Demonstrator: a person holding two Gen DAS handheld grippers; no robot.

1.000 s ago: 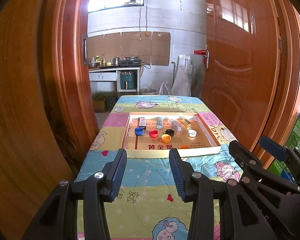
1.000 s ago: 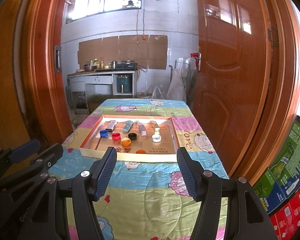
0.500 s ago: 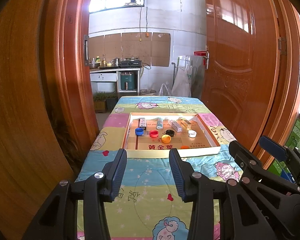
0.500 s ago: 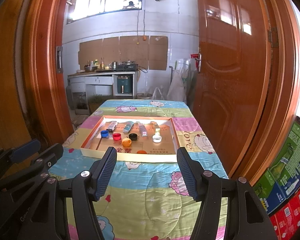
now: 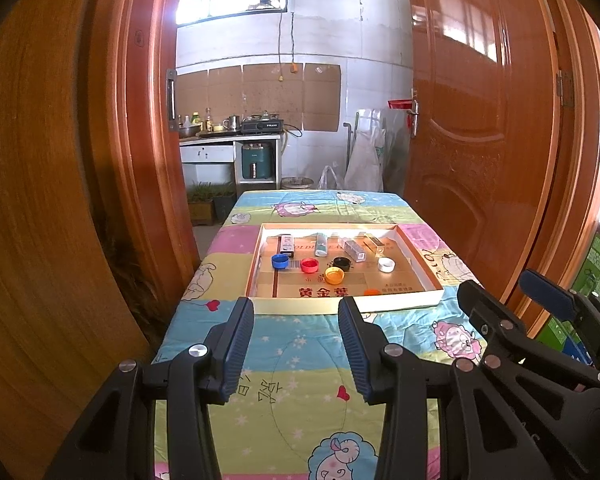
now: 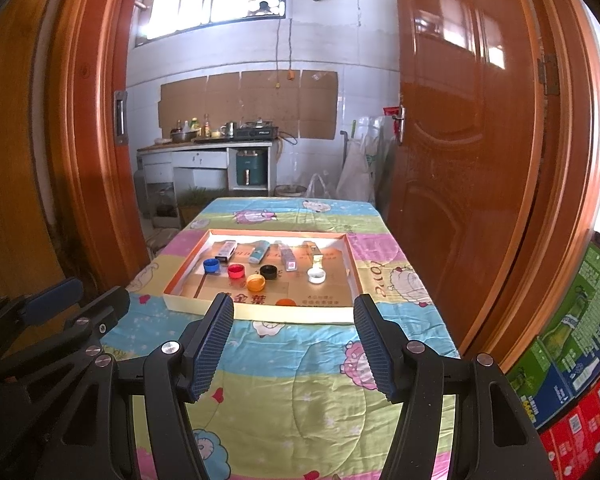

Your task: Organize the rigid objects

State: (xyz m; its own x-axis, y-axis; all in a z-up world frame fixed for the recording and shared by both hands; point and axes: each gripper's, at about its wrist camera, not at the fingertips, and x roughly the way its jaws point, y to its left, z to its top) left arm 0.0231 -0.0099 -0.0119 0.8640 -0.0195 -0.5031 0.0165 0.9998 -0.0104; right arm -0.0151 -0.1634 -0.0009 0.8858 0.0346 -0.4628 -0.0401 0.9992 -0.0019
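Note:
A shallow cardboard tray [image 5: 426,272] [image 6: 352,268] lies mid-table. In it stand blue [image 5: 279,261] [image 6: 211,265], red [image 5: 309,265] [image 6: 236,271], orange [image 5: 334,275] [image 6: 255,282], black [image 5: 343,262] [image 6: 269,271] and white [image 5: 386,265] [image 6: 316,276] bottle caps, with another orange cap [image 5: 372,291] [image 6: 286,302] by the near wall. Several small boxes and tubes [image 5: 321,244] [image 6: 259,251] lie in a row behind them. My left gripper [image 5: 296,340] and right gripper [image 6: 294,344] are both open and empty, held above the near part of the table, short of the tray.
The table wears a cartoon-print cloth [image 5: 300,380] [image 6: 300,384]. Wooden doors [image 5: 480,120] [image 6: 460,140] flank both sides. A kitchen counter [image 5: 228,140] stands behind. Printed cartons [image 6: 572,380] are stacked at the lower right.
Both views have pulled back and dipped very slightly; the tray sits a touch higher in frame. Both grippers stay open and empty.

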